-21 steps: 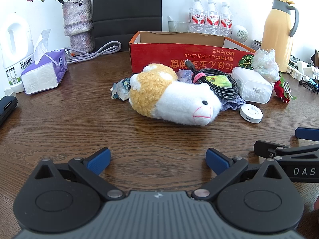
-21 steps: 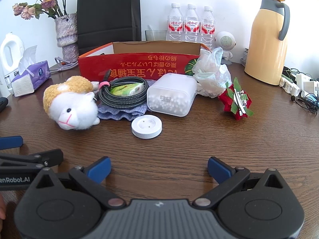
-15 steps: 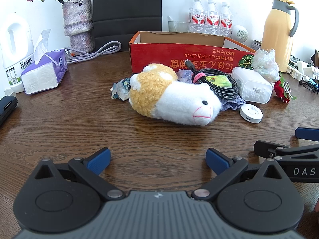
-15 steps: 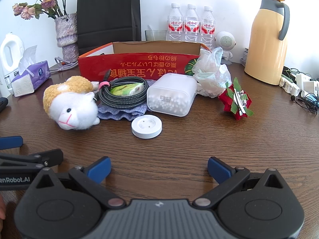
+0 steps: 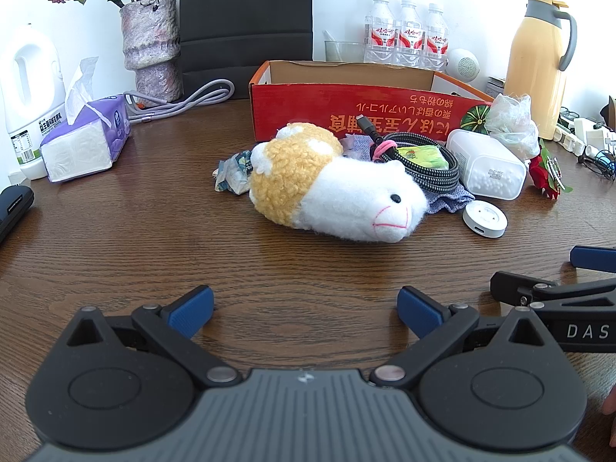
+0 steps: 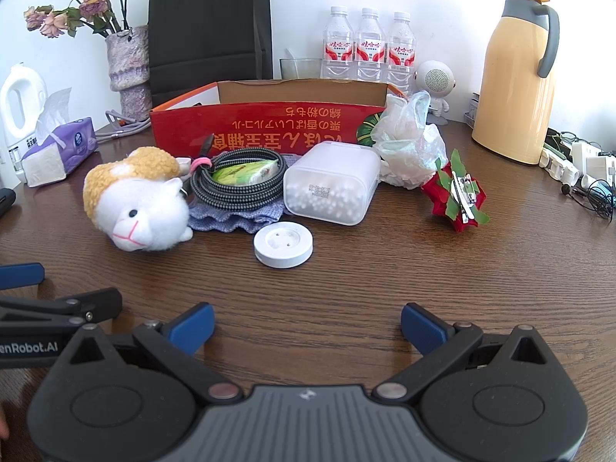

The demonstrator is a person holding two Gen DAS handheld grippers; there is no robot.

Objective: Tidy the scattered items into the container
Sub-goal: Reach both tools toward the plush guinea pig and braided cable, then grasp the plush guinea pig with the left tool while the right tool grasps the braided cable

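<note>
Starting with both tongs spread wide and empty, send your left tongs [image 5: 304,310] straight ahead to the white-and-yellow plush toy [image 5: 335,188] lying on the brown wooden table [image 5: 134,231], pinch its woolly back, then lift it over the red cardboard box [image 5: 346,104] wall beyond; your right tongs [image 6: 306,327] wait

Black gripper [image 5: 304,310] (blue pads [image 5: 190,310], silver screws).

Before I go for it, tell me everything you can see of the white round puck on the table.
The white round puck is a flat, smooth disc, plastic by its look, lying flat on the wooden table. Its top has a shallow round recess with two small dots; the left wrist view shows a small slot in its side. It lies just in front of the blue cloth; contact is unclear. Nothing grips it.
</note>
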